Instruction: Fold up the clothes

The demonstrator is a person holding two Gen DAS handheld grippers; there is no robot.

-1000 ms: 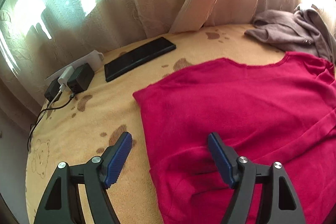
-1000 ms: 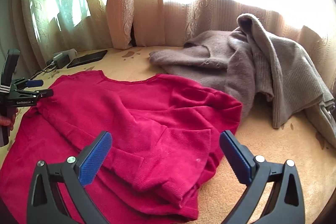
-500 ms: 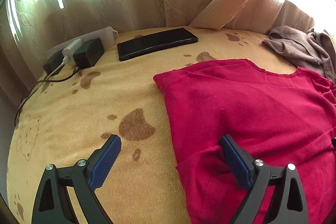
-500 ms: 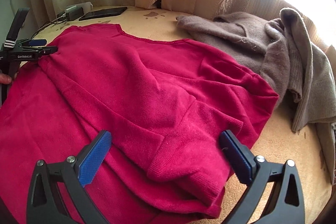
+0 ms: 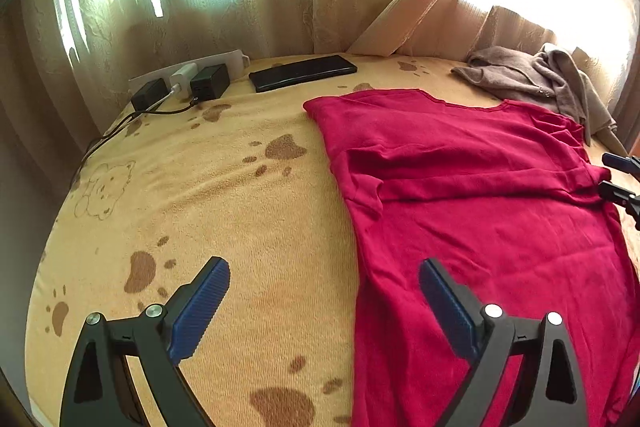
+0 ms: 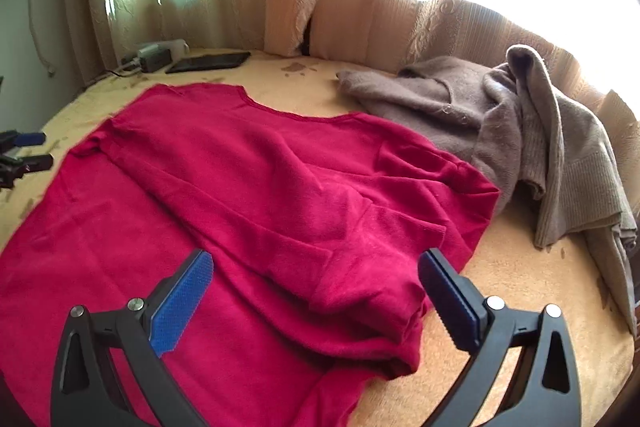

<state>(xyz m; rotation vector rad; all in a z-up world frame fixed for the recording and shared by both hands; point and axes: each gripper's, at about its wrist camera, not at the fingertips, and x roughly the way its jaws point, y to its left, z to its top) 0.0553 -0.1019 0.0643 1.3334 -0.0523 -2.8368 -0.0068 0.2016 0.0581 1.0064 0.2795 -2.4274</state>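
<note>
left claw (image 5: 324, 287) wide open, empty | right claw (image 6: 316, 275) wide open, empty | red sweater (image 6: 248, 187) beneath both

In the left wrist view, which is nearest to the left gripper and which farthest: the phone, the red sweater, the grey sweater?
From the left gripper:
1. Red sweater, right under its right jaw.
2. Phone, far ahead, near the curtain.
3. Grey sweater, far right corner.
</note>
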